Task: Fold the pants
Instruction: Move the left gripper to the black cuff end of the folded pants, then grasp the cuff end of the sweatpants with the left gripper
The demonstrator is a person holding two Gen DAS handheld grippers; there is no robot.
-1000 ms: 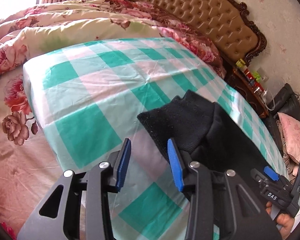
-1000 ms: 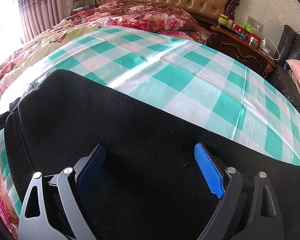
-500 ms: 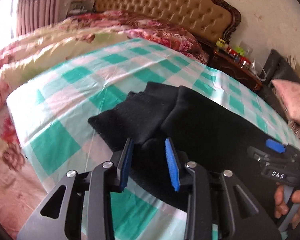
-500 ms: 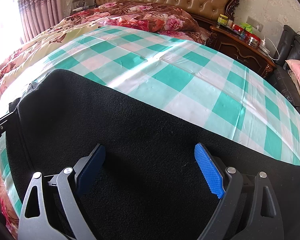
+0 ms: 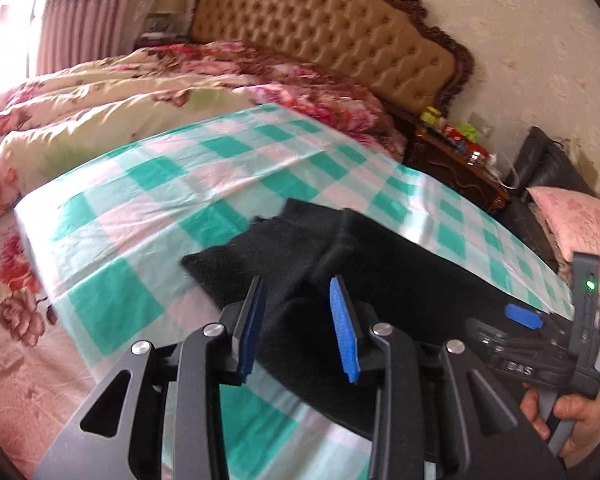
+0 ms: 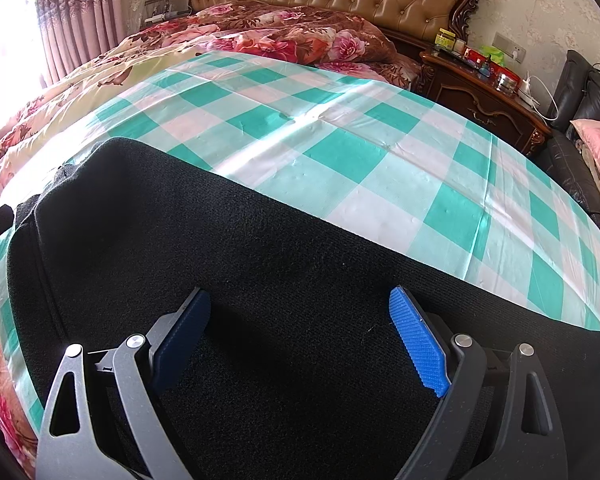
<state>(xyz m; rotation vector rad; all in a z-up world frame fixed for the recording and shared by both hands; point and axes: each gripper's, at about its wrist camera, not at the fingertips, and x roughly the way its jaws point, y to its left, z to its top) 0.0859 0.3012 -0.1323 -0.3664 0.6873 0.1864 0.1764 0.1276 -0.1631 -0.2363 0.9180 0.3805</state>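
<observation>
Black pants (image 6: 260,280) lie spread across a green-and-white checked sheet (image 6: 340,128) on a bed, filling the lower half of the right wrist view. The right gripper (image 6: 300,340) hovers over them, jaws wide and empty. The left gripper (image 5: 296,320), lower centre, stands part-open above the pants' bunched end, gripping nothing.

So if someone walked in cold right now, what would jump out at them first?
Probably the black pants, a dark slab across the near half of the green-and-white checked cloth on the bed. Next, the blue-padded left gripper with its jaws partly apart over a rumpled end of the pants, and the right gripper spread wide over the flat part. Behind, the tufted tan headboard above a floral quilt.
</observation>
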